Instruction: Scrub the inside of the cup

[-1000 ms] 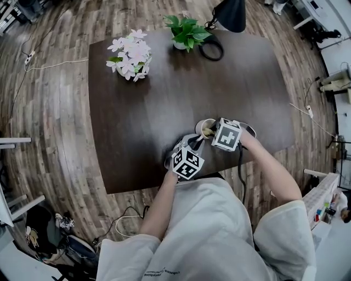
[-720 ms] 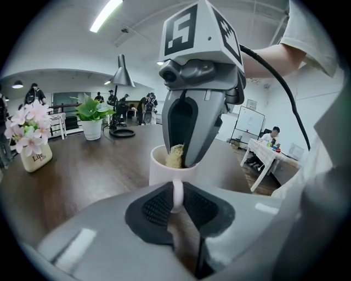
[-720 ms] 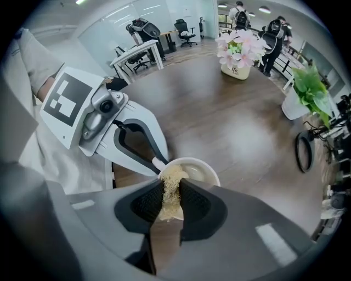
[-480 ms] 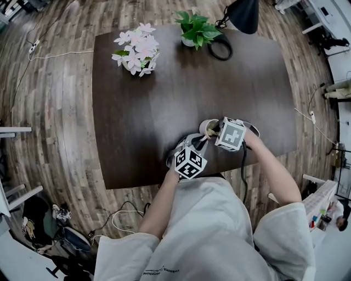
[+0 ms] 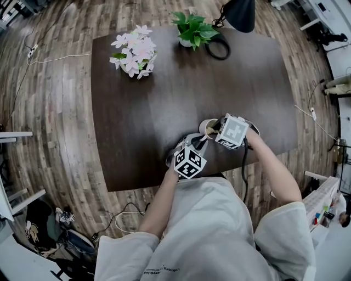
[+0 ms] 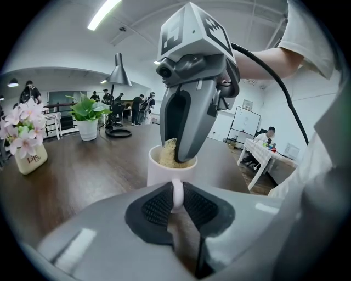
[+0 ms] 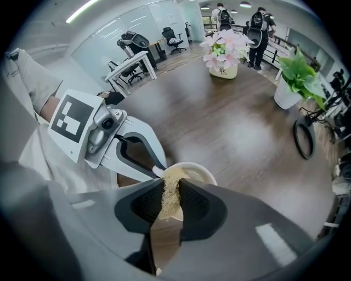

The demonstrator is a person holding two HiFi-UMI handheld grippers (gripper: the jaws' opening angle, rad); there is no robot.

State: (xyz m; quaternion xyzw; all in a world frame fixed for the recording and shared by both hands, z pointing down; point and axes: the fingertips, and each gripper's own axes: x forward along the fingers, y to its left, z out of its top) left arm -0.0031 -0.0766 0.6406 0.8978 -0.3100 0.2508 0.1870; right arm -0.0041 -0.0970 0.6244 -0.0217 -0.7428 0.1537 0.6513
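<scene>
White cup (image 5: 207, 127) stands upright near the front edge of the dark table (image 5: 164, 93), directly before the person. Left gripper (image 6: 176, 194): jaws closed on the cup's handle (image 6: 176, 187), one pad pressed to each side. Right gripper (image 7: 170, 202): jaws clamped on a tan fibrous scrubber (image 7: 172, 184), which is held from above with its end inside the cup's mouth. Far side of the table: pink flowers (image 5: 132, 50), green plant (image 5: 192, 30) and black lamp (image 5: 239, 12), all well apart from the cup.
</scene>
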